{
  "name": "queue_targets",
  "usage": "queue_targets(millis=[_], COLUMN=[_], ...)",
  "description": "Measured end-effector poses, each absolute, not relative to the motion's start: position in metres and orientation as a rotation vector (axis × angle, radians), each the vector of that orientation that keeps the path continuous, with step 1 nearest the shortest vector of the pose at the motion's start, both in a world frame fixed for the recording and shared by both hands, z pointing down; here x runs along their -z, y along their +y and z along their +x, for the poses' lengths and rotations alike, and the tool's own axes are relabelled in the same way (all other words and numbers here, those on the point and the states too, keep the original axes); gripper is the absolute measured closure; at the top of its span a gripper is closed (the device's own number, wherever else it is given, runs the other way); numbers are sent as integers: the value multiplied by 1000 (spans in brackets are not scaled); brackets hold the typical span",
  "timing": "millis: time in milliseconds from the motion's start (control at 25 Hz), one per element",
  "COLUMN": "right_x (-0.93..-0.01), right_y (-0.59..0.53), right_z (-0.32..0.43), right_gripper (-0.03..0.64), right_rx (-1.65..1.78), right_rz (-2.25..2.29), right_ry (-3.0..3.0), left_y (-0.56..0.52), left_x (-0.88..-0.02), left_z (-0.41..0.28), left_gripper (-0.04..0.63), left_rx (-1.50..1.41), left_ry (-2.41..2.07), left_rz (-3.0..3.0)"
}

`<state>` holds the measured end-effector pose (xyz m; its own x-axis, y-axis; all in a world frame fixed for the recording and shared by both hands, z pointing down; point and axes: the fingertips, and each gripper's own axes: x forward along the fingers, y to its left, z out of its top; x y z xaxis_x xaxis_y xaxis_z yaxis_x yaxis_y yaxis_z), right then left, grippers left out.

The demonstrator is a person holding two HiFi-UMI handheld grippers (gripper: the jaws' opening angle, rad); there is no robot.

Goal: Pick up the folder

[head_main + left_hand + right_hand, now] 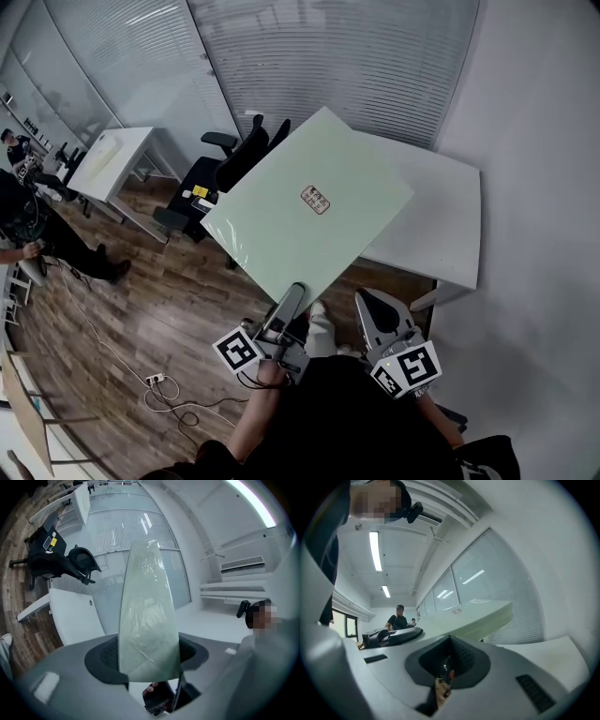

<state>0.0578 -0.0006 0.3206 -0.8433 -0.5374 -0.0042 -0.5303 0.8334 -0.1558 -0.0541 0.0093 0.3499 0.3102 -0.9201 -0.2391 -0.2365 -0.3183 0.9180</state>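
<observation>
1. A large pale green folder (314, 211) is in the air, tilted, above the near edge of a white surface (441, 216) and the wooden floor (141, 309) beside it.
2. The left tool (291, 298) pinches the folder at its lowest near corner. In the left gripper view the sheet stands edge-up between the two jaws, which close on it from either side, and it rises away from the tool.
3. The rest of the folder fans out from that corner, up and away from the person. A small label (316, 199) sits near its middle.
4. The right tool (375, 314) is just beside the left one, to the right of the folder's near corner and apart from it. Its jaws are pressed together with nothing between them.
5. In the right gripper view the folder's edge runs above and beyond the right tool.
6. A black office chair (220, 173) stands behind the folder's left edge.
</observation>
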Motion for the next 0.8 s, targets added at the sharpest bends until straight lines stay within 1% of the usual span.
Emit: queue_targets(millis=[280, 800], right_x=[-320, -321], right_y=[1, 3], right_z=[50, 41], right_gripper=[621, 621], right_rx=[279, 259], right_rz=[-789, -684], right_ry=[2961, 3012], left_y=[9, 20], left_x=[-353, -356], left_z=[-57, -62], left_gripper=[313, 313], left_rx=[1030, 1038], left_ry=[-1072, -1157], left_rz=[1752, 1736])
